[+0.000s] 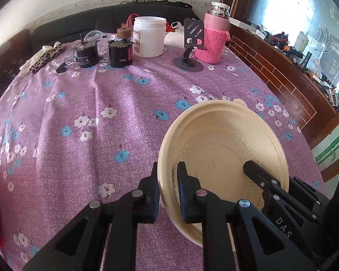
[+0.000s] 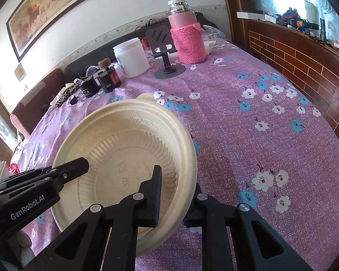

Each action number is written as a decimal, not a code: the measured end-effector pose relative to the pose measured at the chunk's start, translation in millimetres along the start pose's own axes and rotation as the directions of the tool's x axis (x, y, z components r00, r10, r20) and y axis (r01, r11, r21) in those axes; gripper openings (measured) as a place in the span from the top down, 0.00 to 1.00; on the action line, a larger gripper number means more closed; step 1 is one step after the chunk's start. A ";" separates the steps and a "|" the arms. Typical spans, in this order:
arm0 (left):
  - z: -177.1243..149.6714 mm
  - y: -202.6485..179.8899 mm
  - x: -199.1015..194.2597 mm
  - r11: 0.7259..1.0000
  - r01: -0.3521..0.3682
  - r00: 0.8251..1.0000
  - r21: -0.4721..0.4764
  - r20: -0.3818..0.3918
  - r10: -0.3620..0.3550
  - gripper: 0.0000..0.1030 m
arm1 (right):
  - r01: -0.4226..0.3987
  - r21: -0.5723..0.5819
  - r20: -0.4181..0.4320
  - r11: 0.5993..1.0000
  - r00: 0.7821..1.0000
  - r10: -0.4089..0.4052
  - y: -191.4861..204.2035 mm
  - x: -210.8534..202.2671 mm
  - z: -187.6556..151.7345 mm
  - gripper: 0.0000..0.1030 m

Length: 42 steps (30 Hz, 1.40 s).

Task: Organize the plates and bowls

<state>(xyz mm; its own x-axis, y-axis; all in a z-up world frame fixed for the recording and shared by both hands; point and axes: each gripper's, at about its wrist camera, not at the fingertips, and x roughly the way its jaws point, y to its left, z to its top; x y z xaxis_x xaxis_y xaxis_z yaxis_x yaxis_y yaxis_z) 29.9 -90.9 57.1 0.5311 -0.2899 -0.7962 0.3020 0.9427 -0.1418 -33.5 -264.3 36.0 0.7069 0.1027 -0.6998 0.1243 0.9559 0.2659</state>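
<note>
A cream disposable bowl [image 1: 226,140] hangs tilted just above the purple flowered tablecloth [image 1: 90,117], held from both sides. My left gripper [image 1: 168,171] is shut on its left rim, one finger inside and one outside. In the right wrist view my right gripper [image 2: 178,180] is shut on the opposite rim of the same bowl [image 2: 124,140], its inner finger lying against the ribbed wall. Each view shows the other gripper's finger [image 1: 255,171] [image 2: 79,166] reaching into the bowl. A small tab sticks out at the bowl's far edge.
At the table's far end stand a pink knit-sleeved thermos [image 1: 214,36], a white jar [image 1: 149,37], a phone stand [image 1: 188,56], two dark jars [image 1: 121,53] and a leopard-print cloth [image 1: 43,57]. A brick-patterned wooden ledge [image 1: 289,85] runs along the right.
</note>
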 end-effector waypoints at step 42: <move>-65.9 151.7 -203.0 0.959 -0.092 0.931 -0.269 0.318 0.179 0.87 | -0.173 -0.362 0.101 0.916 0.970 0.223 214.8 -97.3 -10.4 0.85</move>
<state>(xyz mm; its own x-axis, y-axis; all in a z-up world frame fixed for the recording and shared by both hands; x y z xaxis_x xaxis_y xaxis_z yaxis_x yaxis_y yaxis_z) -84.2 121.8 158.4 0.8002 -0.1540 -0.5797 0.0279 0.9750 -0.2205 -82.8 -66.1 154.3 0.7834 0.2853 -0.5522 -0.2609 0.9573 0.1244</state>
